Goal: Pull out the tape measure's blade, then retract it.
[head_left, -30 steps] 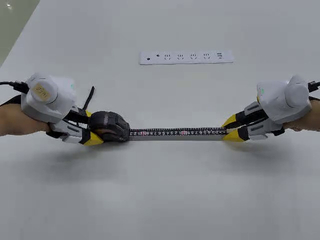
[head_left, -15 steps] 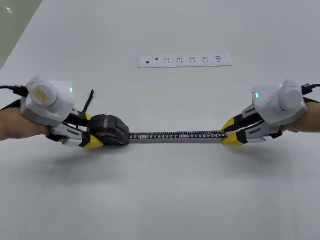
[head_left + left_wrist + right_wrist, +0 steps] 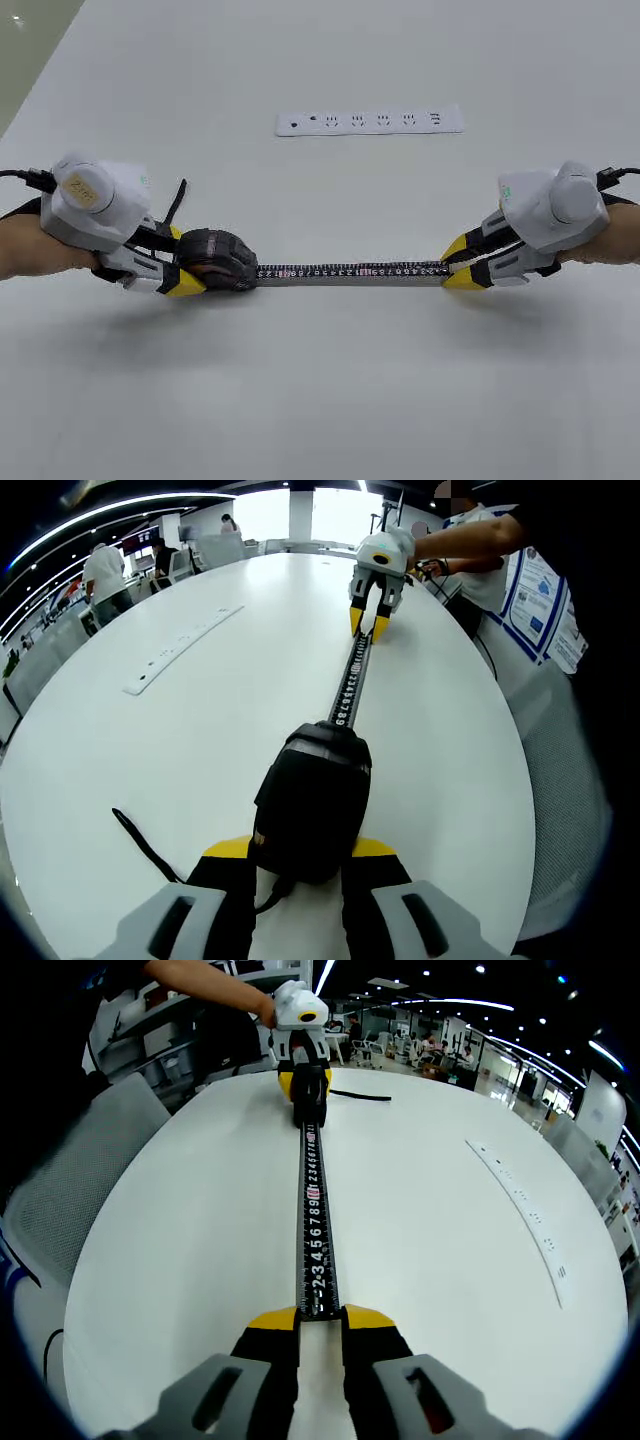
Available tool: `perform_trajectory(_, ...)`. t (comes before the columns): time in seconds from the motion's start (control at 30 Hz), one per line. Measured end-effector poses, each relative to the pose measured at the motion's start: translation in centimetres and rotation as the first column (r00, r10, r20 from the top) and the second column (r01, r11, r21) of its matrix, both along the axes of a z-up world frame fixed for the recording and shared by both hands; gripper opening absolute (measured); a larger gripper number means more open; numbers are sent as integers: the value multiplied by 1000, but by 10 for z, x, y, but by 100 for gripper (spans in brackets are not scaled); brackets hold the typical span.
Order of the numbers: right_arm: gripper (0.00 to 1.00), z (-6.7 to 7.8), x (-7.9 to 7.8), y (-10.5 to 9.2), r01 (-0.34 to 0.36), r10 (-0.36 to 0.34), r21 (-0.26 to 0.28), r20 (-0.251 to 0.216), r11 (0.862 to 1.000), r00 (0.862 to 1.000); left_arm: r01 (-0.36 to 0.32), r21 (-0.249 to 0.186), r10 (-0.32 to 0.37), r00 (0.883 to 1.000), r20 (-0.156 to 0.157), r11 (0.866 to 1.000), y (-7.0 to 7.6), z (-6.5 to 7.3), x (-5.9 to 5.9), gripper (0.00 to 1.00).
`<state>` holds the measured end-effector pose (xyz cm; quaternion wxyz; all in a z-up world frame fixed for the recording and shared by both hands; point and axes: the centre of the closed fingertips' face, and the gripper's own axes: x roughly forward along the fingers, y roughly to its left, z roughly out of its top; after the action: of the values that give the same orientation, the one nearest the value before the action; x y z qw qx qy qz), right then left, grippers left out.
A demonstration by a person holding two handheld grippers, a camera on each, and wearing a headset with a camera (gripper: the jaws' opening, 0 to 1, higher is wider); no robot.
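A black tape measure case [image 3: 218, 259] [image 3: 315, 798] lies on the white table with my left gripper [image 3: 183, 277] [image 3: 300, 850] shut on it. Its dark numbered blade [image 3: 350, 271] [image 3: 315, 1222] [image 3: 352, 680] runs out straight along the table to the right. My right gripper [image 3: 458, 262] [image 3: 320, 1318] is shut on the blade's tip, its yellow fingertips [image 3: 270, 1322] pinching the end. The case's black wrist strap [image 3: 178, 196] [image 3: 140, 840] trails behind the left gripper. In the left gripper view, the right gripper [image 3: 371, 620] shows far off; in the right gripper view, the left gripper [image 3: 305, 1082] shows at the blade's far end.
A white power strip [image 3: 369, 121] [image 3: 185, 645] [image 3: 520, 1215] lies flat on the table beyond the blade. The white table [image 3: 330, 390] has open surface all around. A mesh chair [image 3: 90, 1180] stands at the table's edge, and people sit far off in the room.
The visible blade has grown slightly shorter; the right gripper has drifted a little left toward the case. The left gripper and case have stayed put.
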<state>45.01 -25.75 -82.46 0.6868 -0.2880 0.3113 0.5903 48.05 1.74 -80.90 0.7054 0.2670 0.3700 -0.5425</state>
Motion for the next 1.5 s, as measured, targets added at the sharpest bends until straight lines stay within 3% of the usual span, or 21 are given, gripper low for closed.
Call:
perform_trajectory(0.57, 28, 5, 1, -5, 24, -24, -6, 13, 1000, 1000, -12, 1, 12, 1000, 20, 1000, 6, 7, 0, 35)
perform_trajectory(0.77, 39, 10, 1, -9, 50, -50, -6, 29, 999, 998, -24, -24, 24, 1000, 0, 999, 7, 13, -4, 48)
perform_trajectory(0.9, 51, 14, -1, -12, 71, -71, 5, 26, 997, 997, -9, -23, 9, 999, 31, 1000, 8, 14, -2, 66)
perform_trajectory(1.1, 78, 19, -4, -13, 126, -126, 35, 8, 991, 992, 0, -29, 3, 997, 77, 1000, 7, 21, 1, 79)
perform_trajectory(1.2, 89, 20, -4, -14, 149, -150, 40, 6, 988, 989, 0, -38, 4, 996, 86, 999, 6, 24, 2, 87)
perform_trajectory(1.33, 95, 22, -5, -15, 161, -161, 48, 9, 986, 987, -12, -47, 17, 995, 98, 999, 7, 26, 4, 96)
perform_trajectory(1.5, 100, 25, -6, -15, 180, -181, 58, 15, 982, 983, -20, -56, 26, 994, 106, 998, 9, 32, 4, 100)
